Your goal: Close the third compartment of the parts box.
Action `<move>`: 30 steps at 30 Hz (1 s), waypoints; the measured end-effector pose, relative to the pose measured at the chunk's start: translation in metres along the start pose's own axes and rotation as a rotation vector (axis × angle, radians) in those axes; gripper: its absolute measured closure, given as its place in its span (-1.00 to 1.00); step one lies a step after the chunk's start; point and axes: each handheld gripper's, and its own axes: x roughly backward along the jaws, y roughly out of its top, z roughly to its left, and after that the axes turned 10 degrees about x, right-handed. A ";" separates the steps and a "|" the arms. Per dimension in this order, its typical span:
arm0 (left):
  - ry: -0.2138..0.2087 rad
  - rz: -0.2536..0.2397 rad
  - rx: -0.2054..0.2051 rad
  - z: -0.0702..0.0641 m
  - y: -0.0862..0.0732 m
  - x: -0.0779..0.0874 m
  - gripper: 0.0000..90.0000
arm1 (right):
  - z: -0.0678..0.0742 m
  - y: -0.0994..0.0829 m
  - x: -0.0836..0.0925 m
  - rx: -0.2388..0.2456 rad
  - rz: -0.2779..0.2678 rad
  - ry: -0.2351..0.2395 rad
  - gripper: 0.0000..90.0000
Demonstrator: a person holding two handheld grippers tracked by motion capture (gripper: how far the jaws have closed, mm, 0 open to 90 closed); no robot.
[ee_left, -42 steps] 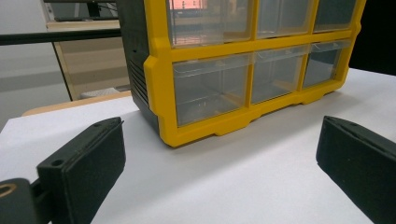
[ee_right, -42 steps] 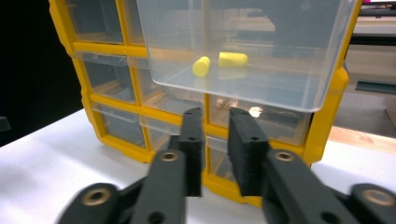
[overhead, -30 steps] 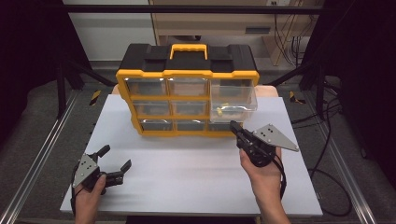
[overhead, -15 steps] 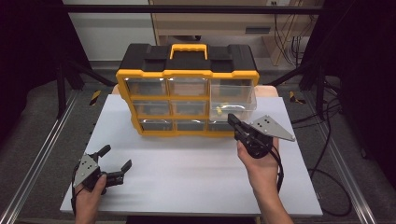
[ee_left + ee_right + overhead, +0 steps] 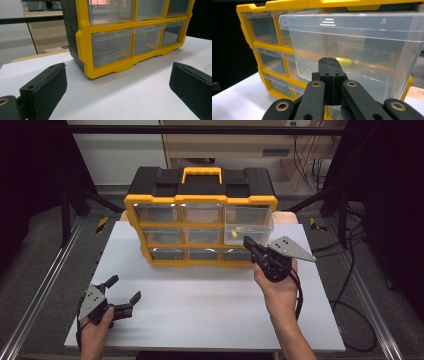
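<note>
A yellow and black organizer (image 5: 200,195) with clear drawers stands at the back of the white table (image 5: 200,320). Its top right drawer (image 5: 248,220) is pulled out, and a small yellow piece (image 5: 234,234) lies inside. My right gripper (image 5: 248,241) is shut with nothing between its jaws. Its tip points at the lower front wall of that drawer (image 5: 362,32), very close; I cannot tell whether it touches. The yellow piece (image 5: 345,61) shows through the clear wall just behind the right gripper (image 5: 329,61). My left gripper (image 5: 125,288) rests open near the front left, facing the organizer (image 5: 85,45).
The other drawers are pushed in and look empty. Metal rails run along both sides of the table. Cables lie on the floor at the right. White tabletop stretches between the left gripper (image 5: 117,85) and the organizer.
My right gripper has risen slightly, from the organizer's lower row up to the pulled-out drawer's front. The left gripper has stayed still.
</note>
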 end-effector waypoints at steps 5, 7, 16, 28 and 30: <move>-0.001 -0.003 0.005 0.000 0.000 0.001 -0.98 | -0.001 0.000 -0.003 0.006 0.004 0.008 1.00; -0.002 -0.002 0.007 0.000 0.000 0.000 -0.98 | -0.001 0.000 -0.003 0.015 0.007 0.001 1.00; -0.002 -0.012 0.016 0.001 0.001 0.002 -0.98 | -0.006 0.005 -0.007 0.009 0.023 -0.023 1.00; -0.004 -0.011 0.015 0.001 0.001 0.001 -0.98 | -0.009 0.008 -0.017 -0.003 0.039 -0.046 1.00; -0.005 -0.010 0.012 0.000 0.001 0.000 -0.98 | -0.010 0.008 -0.019 0.001 0.046 -0.050 1.00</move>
